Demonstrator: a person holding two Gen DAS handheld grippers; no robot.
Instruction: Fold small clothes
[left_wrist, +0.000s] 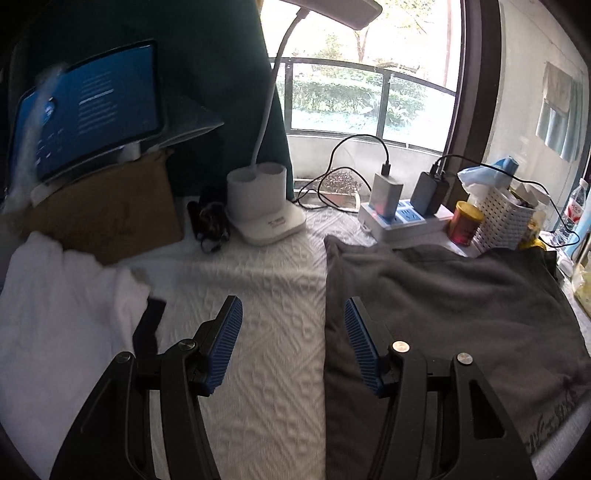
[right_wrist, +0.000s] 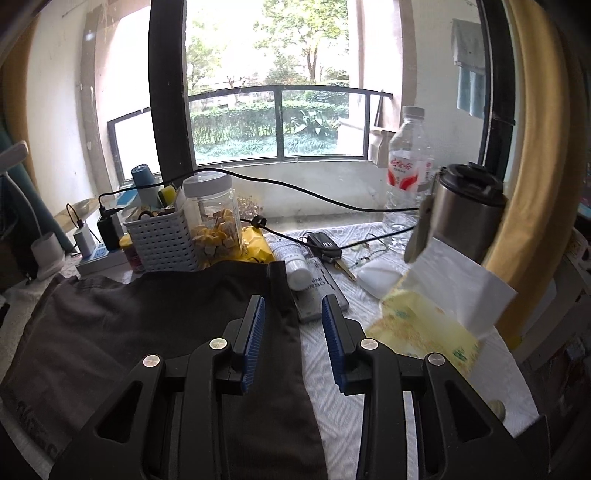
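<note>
Gaping empty, left claw beside white garment; right claw, likewise spread, facing bottle.

1. Tablet, screen lit, propped on a cardboard box at far left.
2. White desk lamp right of the box, neck curving up out of view.
3. Power strip by the window, chargers plugged in, black cables looping behind.
4. Red-and-gold can touching a white perforated basket.
5. Clear jar with yellow pieces, just beside the basket.
6. Water bottle and steel flask at right, near the window.
7. Remote, white tube, keys, white mouse on the patterned table cover.
8. Yellow tissue pack, a tissue sticking up.
</note>
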